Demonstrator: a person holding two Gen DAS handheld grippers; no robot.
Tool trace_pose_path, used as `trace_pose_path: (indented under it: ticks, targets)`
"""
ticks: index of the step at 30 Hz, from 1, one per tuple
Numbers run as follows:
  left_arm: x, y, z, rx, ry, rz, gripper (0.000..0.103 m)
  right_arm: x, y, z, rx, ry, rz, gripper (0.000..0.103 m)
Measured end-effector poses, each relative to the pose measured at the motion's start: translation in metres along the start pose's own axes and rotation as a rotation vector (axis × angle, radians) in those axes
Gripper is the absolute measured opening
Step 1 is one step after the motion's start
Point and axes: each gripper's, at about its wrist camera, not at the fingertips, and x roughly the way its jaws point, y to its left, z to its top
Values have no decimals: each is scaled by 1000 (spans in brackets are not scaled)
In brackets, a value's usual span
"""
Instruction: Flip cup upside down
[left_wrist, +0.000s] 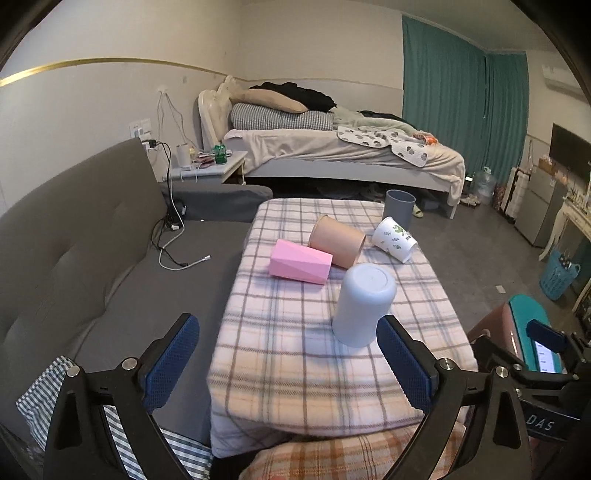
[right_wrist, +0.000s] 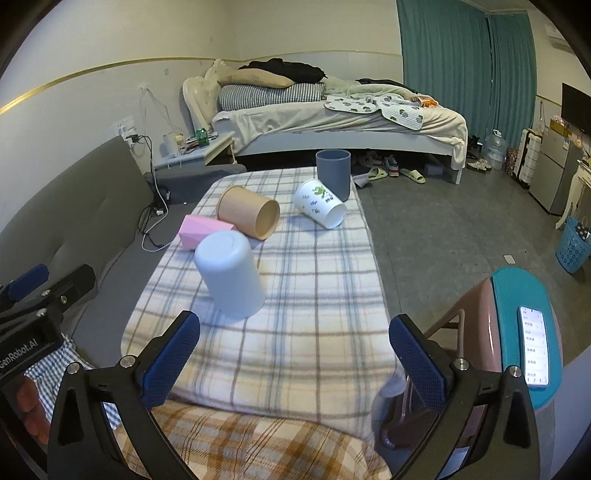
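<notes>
A pale grey-blue cup (left_wrist: 364, 304) stands upside down on the plaid-covered table (left_wrist: 295, 350); it also shows in the right wrist view (right_wrist: 231, 269). Behind it a pink faceted cup (left_wrist: 299, 261), a tan cup (left_wrist: 337, 241) and a white cup with green print (left_wrist: 393, 239) lie on their sides. A dark grey cup (left_wrist: 399, 208) stands upright at the far edge. My left gripper (left_wrist: 288, 354) is open and empty, just short of the pale cup. My right gripper (right_wrist: 295, 354) is open and empty over the table's near end.
A grey sofa (left_wrist: 74, 258) with cables runs along the left. A chair with a teal seat and a phone (right_wrist: 533, 347) stands at the right. A bed (right_wrist: 332, 122), a nightstand and a blue basket (right_wrist: 572, 245) lie beyond.
</notes>
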Motion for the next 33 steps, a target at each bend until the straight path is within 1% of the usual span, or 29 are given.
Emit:
trace_pose_path:
  ticks: [4, 10, 16, 18, 22, 33]
  targets:
    - [-5, 2, -6, -7, -3, -8, 100, -4, 6, -7, -13, -11, -7, 103]
    - [-14, 4, -6, -17, -23, -18, 100, -13, 11, -9, -28, -34, -13, 103]
    - [-16, 6, -6, -22, -31, 5, 100, -18, 15, -8, -41, -47, -17, 103]
    - [-16, 8, -7, -31, -34, 20, 100, -18, 16, -8, -43, -48, -17, 103]
    - [-15, 14, -8, -49, -31, 16, 100, -17, 16, -10, -45, -41, -19, 103]
    - [-14, 12, -9, -41, -22, 10, 100, -16, 16, -10, -45, -41, -24, 103]
